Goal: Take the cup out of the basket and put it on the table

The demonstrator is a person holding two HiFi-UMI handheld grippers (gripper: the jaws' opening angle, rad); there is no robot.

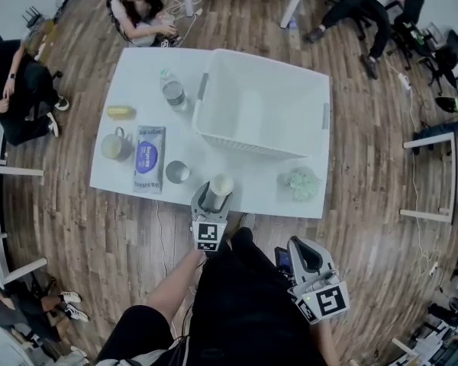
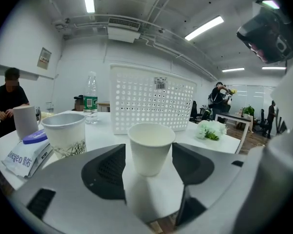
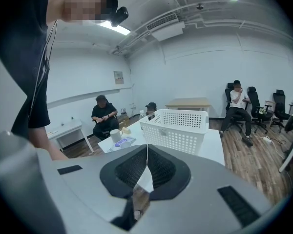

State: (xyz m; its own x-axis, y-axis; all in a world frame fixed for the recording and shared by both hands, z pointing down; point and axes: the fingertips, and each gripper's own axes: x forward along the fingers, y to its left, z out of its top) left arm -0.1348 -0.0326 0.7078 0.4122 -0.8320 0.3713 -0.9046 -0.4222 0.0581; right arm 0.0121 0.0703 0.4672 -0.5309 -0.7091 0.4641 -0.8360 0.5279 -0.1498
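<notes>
A white paper cup (image 1: 220, 185) stands upright on the white table (image 1: 259, 175) near its front edge, in front of the white perforated basket (image 1: 248, 137). My left gripper (image 1: 216, 197) is level with the cup, one jaw on each side. In the left gripper view the cup (image 2: 150, 147) sits between the dark pads (image 2: 105, 172) with a thin gap on either side, so the jaws stand open. The basket (image 2: 151, 101) looks empty. My right gripper (image 1: 305, 262) hangs low beside the person's body, away from the table, its pads (image 3: 132, 172) pressed together on nothing.
On the table's left half are a water bottle (image 1: 172, 90), a yellow object (image 1: 120, 111), a mug (image 1: 116, 146), a pack of wipes (image 1: 149, 158) and a patterned paper cup (image 1: 177, 172). A green-white bunch (image 1: 299, 181) lies front right. People sit around the room.
</notes>
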